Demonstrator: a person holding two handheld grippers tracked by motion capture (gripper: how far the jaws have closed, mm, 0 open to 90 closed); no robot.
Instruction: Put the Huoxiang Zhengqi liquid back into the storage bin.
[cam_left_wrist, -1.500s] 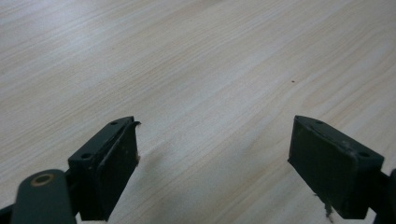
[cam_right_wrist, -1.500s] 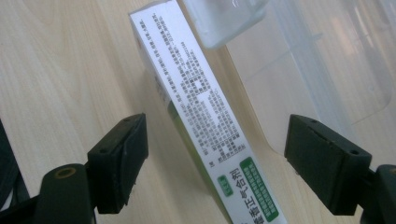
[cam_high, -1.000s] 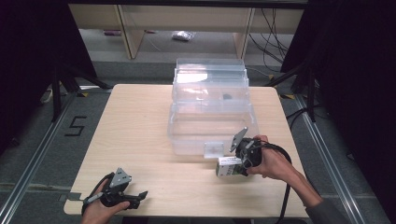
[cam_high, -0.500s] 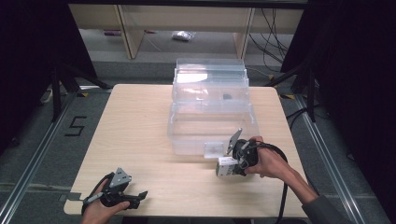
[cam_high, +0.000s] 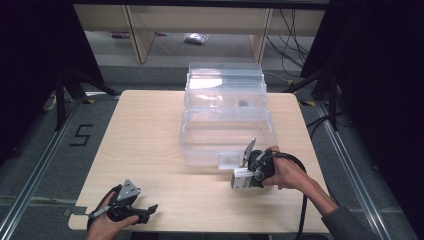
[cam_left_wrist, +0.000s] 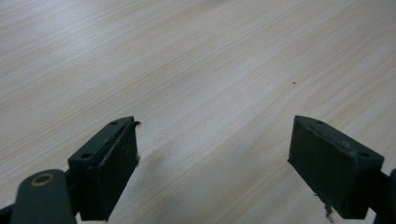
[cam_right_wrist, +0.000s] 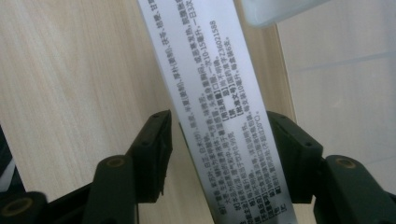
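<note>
My right gripper is near the table's front right, just in front of the clear plastic bin. It holds a white box with dense black print, small and white in the high view. In the right gripper view the right jaw presses on the box, and the left jaw stands a sliver off it. My left gripper rests low at the front left corner. Its jaws are wide apart, with only bare wood between them.
The clear bin is stacked in tiers at the table's centre back, with a small dark item inside the upper tier. A pale label sits on the bin's front wall. A black cable trails from the right gripper.
The right hand and its box have edged slightly left and toward the front edge. The left gripper has stayed put.
</note>
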